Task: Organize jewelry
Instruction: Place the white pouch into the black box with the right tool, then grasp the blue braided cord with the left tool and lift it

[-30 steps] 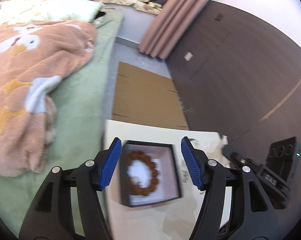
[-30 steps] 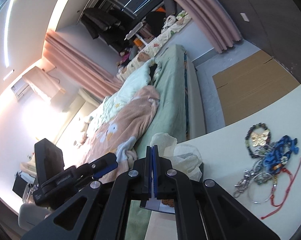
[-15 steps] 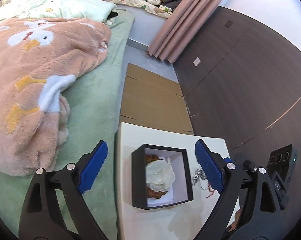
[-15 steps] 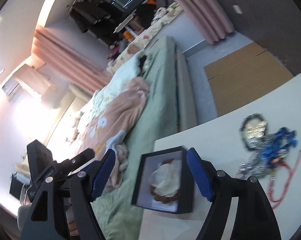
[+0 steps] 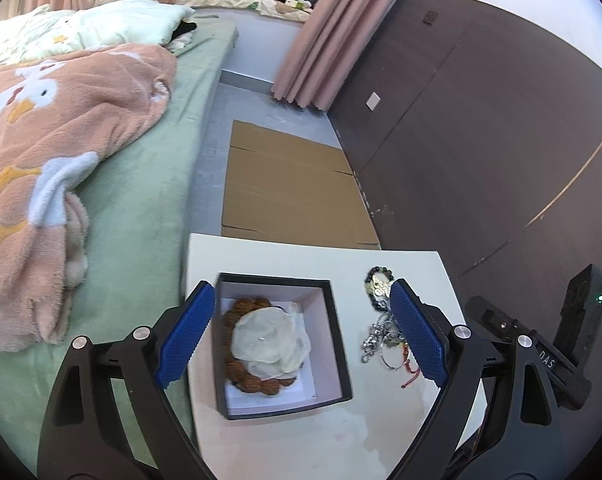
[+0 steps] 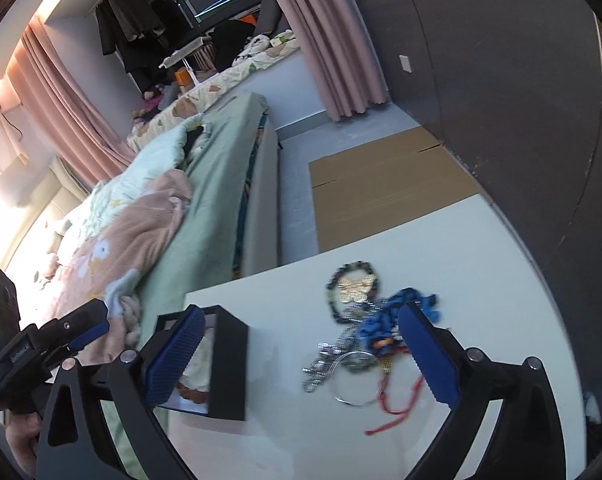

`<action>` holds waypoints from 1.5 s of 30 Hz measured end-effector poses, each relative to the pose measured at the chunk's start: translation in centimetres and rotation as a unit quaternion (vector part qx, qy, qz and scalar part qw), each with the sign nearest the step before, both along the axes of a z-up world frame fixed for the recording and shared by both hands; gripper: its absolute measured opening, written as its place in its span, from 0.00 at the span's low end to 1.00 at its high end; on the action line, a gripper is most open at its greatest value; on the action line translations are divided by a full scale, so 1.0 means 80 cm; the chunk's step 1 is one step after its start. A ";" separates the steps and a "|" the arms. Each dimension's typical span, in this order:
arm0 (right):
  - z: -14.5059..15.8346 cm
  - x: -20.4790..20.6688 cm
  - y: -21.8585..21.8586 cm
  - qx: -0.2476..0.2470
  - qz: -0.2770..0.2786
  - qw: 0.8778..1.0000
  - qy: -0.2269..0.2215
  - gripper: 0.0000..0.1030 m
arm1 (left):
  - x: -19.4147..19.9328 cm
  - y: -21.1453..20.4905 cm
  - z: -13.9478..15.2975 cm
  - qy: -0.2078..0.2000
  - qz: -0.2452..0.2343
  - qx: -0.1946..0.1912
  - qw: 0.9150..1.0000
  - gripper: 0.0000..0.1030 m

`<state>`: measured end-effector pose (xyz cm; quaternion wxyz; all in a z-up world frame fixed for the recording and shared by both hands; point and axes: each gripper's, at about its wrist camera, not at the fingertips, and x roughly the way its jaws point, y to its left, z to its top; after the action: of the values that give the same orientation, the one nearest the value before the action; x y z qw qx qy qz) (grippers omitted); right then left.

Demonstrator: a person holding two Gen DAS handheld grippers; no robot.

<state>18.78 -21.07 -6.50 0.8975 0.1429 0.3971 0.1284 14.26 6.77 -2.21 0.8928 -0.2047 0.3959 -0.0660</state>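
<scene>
Bracelet [image 5: 253,344] (brown beads) under tissue [image 5: 271,340]

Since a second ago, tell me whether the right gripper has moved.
Yes. The right gripper swung right along the white table, from the black box toward the jewelry pile; its empty jaws have just been opening.

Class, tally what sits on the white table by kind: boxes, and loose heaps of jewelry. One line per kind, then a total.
Black boxes: 1
Loose jewelry heaps: 1
Total on the white table: 2
</scene>
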 end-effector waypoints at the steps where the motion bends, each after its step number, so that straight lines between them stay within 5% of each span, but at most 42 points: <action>1: 0.000 0.000 -0.003 -0.001 -0.002 1.000 0.001 0.93 | 0.001 -0.006 0.000 -0.001 -0.002 0.002 1.000 0.86; 22: -0.004 -0.015 -0.109 -0.044 -0.066 0.996 0.038 0.93 | 0.025 -0.129 -0.015 -0.003 -0.066 0.029 0.997 0.85; 35: -0.008 -0.014 -0.142 -0.023 -0.074 0.996 0.054 0.89 | 0.038 -0.187 -0.051 0.037 -0.113 0.047 0.992 0.45; 45: -0.016 -0.010 -0.162 0.014 -0.090 0.993 0.071 0.82 | 0.052 -0.234 -0.075 0.050 -0.148 0.058 0.986 0.45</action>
<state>17.99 -34.05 -7.79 0.8727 0.1990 0.4438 0.0423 18.46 -11.98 -8.18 0.8625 -0.0951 0.4691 -0.1642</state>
